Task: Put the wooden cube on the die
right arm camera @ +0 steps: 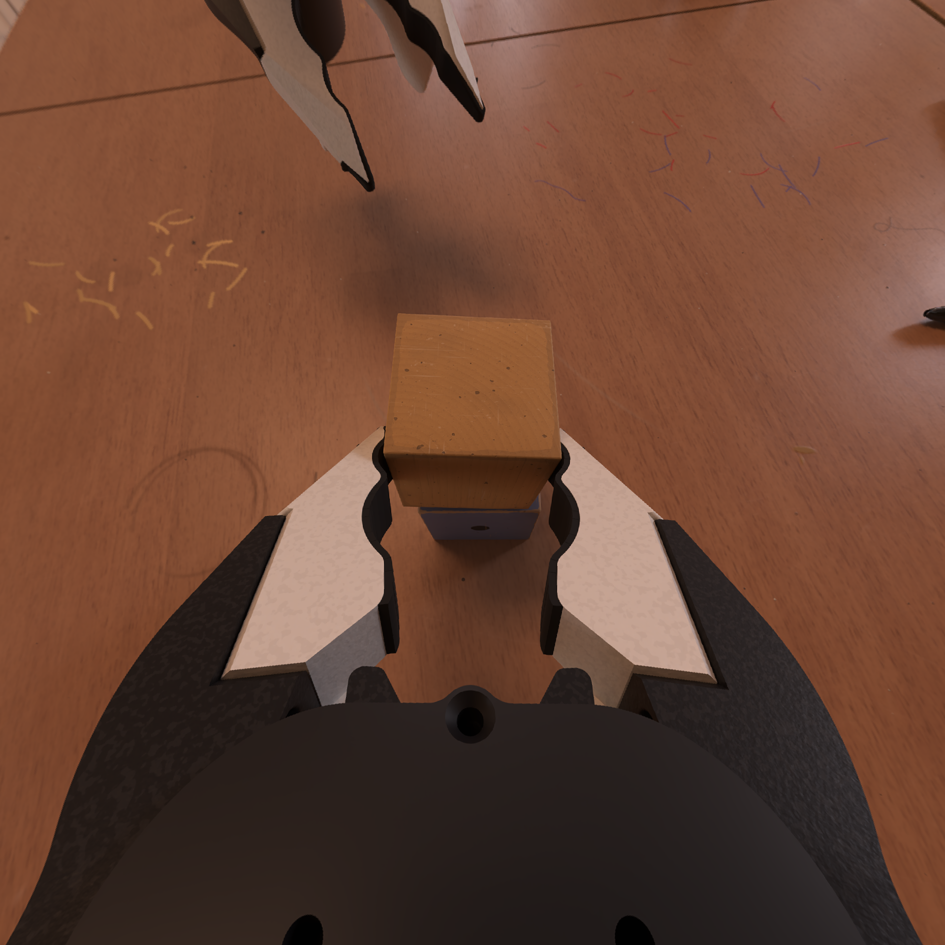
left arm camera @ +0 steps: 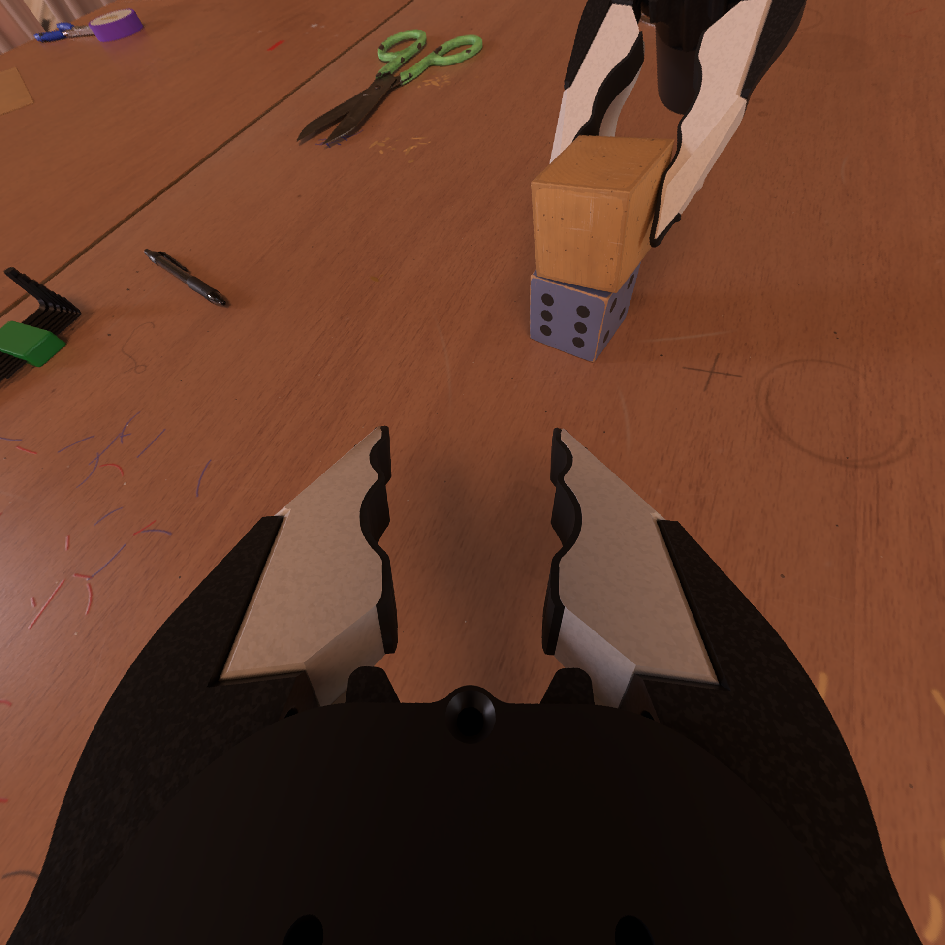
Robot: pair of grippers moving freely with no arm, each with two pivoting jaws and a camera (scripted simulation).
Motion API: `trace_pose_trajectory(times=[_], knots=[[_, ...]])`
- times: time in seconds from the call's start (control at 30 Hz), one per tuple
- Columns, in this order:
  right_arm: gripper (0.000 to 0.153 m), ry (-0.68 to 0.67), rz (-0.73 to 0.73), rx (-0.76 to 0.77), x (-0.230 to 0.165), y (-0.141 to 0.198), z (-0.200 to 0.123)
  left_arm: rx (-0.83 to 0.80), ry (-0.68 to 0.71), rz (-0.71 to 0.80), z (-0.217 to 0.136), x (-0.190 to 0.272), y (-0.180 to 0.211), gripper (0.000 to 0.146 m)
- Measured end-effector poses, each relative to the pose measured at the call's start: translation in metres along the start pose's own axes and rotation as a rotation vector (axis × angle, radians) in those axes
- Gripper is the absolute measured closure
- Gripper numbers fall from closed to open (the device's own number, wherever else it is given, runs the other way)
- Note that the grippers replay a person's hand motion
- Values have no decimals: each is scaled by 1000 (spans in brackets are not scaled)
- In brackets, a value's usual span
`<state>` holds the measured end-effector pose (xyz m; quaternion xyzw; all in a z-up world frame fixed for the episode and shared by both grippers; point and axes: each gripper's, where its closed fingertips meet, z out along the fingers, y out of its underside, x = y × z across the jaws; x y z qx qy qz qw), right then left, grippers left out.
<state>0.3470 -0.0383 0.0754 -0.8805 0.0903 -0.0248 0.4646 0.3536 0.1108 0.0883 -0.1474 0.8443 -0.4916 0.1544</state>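
The wooden cube (left arm camera: 588,225) sits on top of the blue-grey die (left arm camera: 572,322), turned slightly against it, on the brown table. My right gripper (right arm camera: 473,440) reaches down over the stack with its fingertips against two opposite sides of the cube (right arm camera: 470,388). The die (right arm camera: 480,526) shows only as a sliver under the cube here. The right gripper (left arm camera: 608,194) also shows in the left wrist view. My left gripper (left arm camera: 470,434) is open and empty, hanging above bare table short of the stack. It also shows at the top of the right wrist view (right arm camera: 423,149).
Green-handled scissors (left arm camera: 388,82) lie at the far middle and a black pen (left arm camera: 186,278) to the left. A hex key set with a green holder (left arm camera: 36,317) is at the left edge. A purple tape roll (left arm camera: 116,24) is at the far left.
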Motion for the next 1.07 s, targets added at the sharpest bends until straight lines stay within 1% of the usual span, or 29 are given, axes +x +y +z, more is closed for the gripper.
trace_pose_trajectory(times=[0.13,0.5,0.53,0.6,0.63,0.7,0.8,0.87,0.93,1.0,1.07], knots=[[92,19,-32,-23,1,2,1,-3,4,1,1,2,0,83],[92,40,-59,-41,3,4,1,-32,15,20,6,6,4,83],[89,43,-64,-42,3,4,2,-32,15,19,6,7,4,83],[77,32,-91,-39,2,5,-3,-25,19,13,6,8,2,83],[75,33,-107,-34,2,5,-8,-18,22,5,6,9,-1,83],[74,41,-107,-16,7,8,-21,9,13,-28,4,10,-13,83],[74,80,-44,27,24,19,-42,46,3,-95,5,16,-41,83],[74,113,-6,50,36,31,-52,37,-14,-124,12,21,-61,83],[73,139,33,58,45,44,-58,32,39,-141,25,35,-82,83],[71,123,79,75,49,57,-59,9,101,-119,42,50,-98,83],[70,84,122,80,48,66,-57,-43,87,-49,56,56,-105,83]])
